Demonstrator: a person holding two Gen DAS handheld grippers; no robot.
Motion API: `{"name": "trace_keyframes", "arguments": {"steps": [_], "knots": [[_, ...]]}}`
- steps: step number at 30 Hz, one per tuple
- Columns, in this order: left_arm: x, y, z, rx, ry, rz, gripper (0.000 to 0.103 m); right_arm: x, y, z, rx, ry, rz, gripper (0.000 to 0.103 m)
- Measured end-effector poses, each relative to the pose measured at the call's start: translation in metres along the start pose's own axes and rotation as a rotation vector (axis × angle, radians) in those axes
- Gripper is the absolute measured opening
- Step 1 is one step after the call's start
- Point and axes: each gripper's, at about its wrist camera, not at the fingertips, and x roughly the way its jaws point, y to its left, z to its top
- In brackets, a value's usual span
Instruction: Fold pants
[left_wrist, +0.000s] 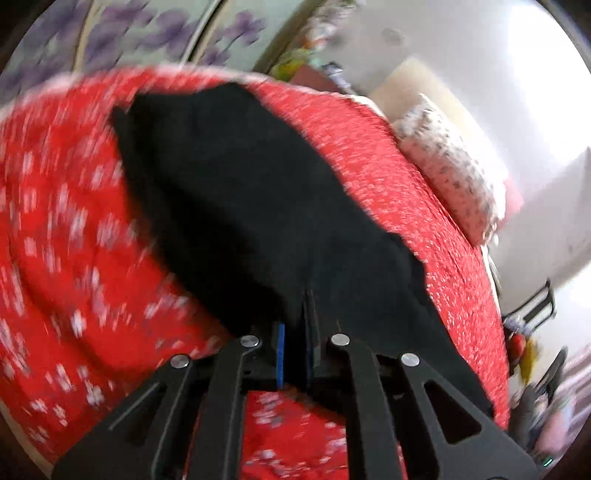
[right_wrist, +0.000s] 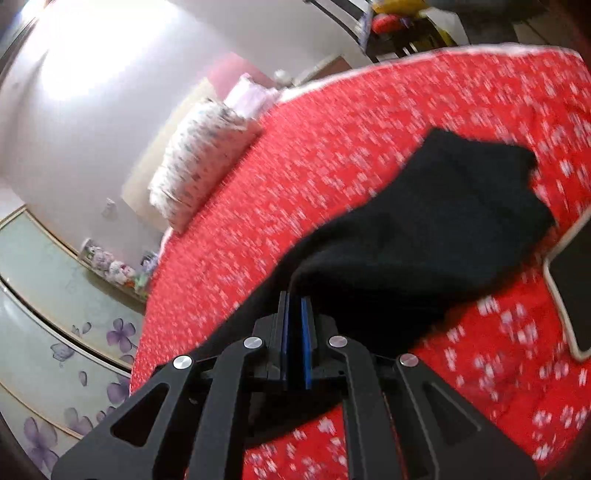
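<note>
Left gripper (left_wrist: 295, 314) and right gripper (right_wrist: 295, 306) each clamped on black fabric pants (left_wrist: 236, 192), lifted above red white-flowered bedspread (left_wrist: 55, 258).

pants (left_wrist: 236, 192): plain black, no pattern visible
bedspread (left_wrist: 55, 258): bright red, scattered with small white flower-like specks
pillow (right_wrist: 199, 162): white with small grey and bluish marks, at the bedspread's far edge
second pillow (right_wrist: 251, 96): pale pink, just behind the pillow
wardrobe doors (right_wrist: 55, 314): pale grey-green with purple flowers, beyond the bedspread's edge
left gripper (left_wrist: 295, 332): black frame, silver rivets, blue pads
right gripper (right_wrist: 295, 321): black frame, silver rivets, blue pads
wall (right_wrist: 110, 92): white, glaring with light
</note>
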Motion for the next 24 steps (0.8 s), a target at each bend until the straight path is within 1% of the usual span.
{"name": "trace_keyframes", "arguments": {"steps": [1, 3, 4, 6, 7, 8, 9, 10, 11, 12, 13, 14, 15, 16, 17, 19, 20, 21, 24], "knots": [[-0.004, 0.006, -0.001, -0.016, -0.004, -0.024, 0.009, 0.000, -0.002, -0.003, 0.003, 0.008, -0.014, 0.006], [-0.006, 0.007, -0.001, -0.017, -0.005, -0.034, 0.012, -0.002, -0.008, -0.008, 0.006, 0.031, -0.044, 0.006], [-0.008, 0.006, 0.000, -0.008, -0.005, -0.035, 0.012, -0.002, -0.010, -0.009, 0.008, 0.050, -0.058, 0.006], [-0.011, 0.006, -0.002, 0.007, -0.007, -0.044, 0.016, 0.000, -0.015, -0.012, 0.018, 0.115, -0.079, 0.006], [-0.014, 0.005, -0.003, 0.015, -0.010, -0.051, 0.023, 0.001, -0.021, -0.014, 0.040, 0.170, -0.086, 0.010], [-0.019, 0.004, -0.006, 0.037, -0.023, -0.059, 0.032, 0.000, -0.026, -0.016, 0.063, 0.221, -0.087, 0.012], [-0.024, 0.004, -0.009, 0.055, -0.035, -0.060, 0.038, -0.003, -0.030, -0.018, 0.078, 0.253, -0.082, 0.012], [-0.030, 0.002, -0.013, 0.082, -0.054, -0.059, 0.054, -0.011, -0.034, -0.019, 0.094, 0.270, -0.062, 0.012], [-0.036, -0.001, -0.017, 0.116, -0.083, -0.040, 0.070, -0.020, -0.036, -0.019, 0.092, 0.263, -0.056, 0.012], [-0.042, -0.003, -0.022, 0.146, -0.116, -0.020, 0.076, -0.034, -0.037, -0.014, 0.073, 0.228, -0.053, 0.012], [-0.045, -0.006, -0.024, 0.168, -0.135, -0.017, 0.081, -0.047, -0.037, -0.006, 0.056, 0.184, -0.052, 0.012], [-0.047, -0.008, -0.028, 0.201, -0.152, -0.018, 0.083, -0.057, -0.037, 0.002, 0.047, 0.147, -0.059, 0.012], [-0.046, -0.011, -0.030, 0.233, -0.154, -0.015, 0.084, -0.071, -0.038, 0.019, 0.030, 0.080, -0.083, 0.012], [-0.043, -0.013, -0.033, 0.260, -0.144, -0.006, 0.089, -0.077, -0.040, 0.034, 0.021, 0.042, -0.105, 0.014], [-0.039, -0.015, -0.035, 0.273, -0.132, 0.000, 0.090, -0.079, -0.041, 0.050, 0.006, 0.014, -0.133, 0.014], [-0.032, -0.014, -0.041, 0.292, -0.095, 0.008, 0.091, -0.073, -0.046, 0.079, -0.027, 0.006, -0.189, 0.014], [-0.030, -0.016, -0.046, 0.315, -0.106, 0.023, 0.092, -0.066, -0.048, 0.089, -0.041, 0.020, -0.200, 0.014], [-0.030, -0.017, -0.049, 0.338, -0.113, 0.028, 0.093, -0.055, -0.051, 0.101, -0.057, 0.053, -0.236, 0.014], [-0.029, -0.025, -0.056, 0.388, -0.117, 0.041, 0.096, -0.032, -0.055, 0.116, -0.113, 0.099, -0.314, 0.014]]}}
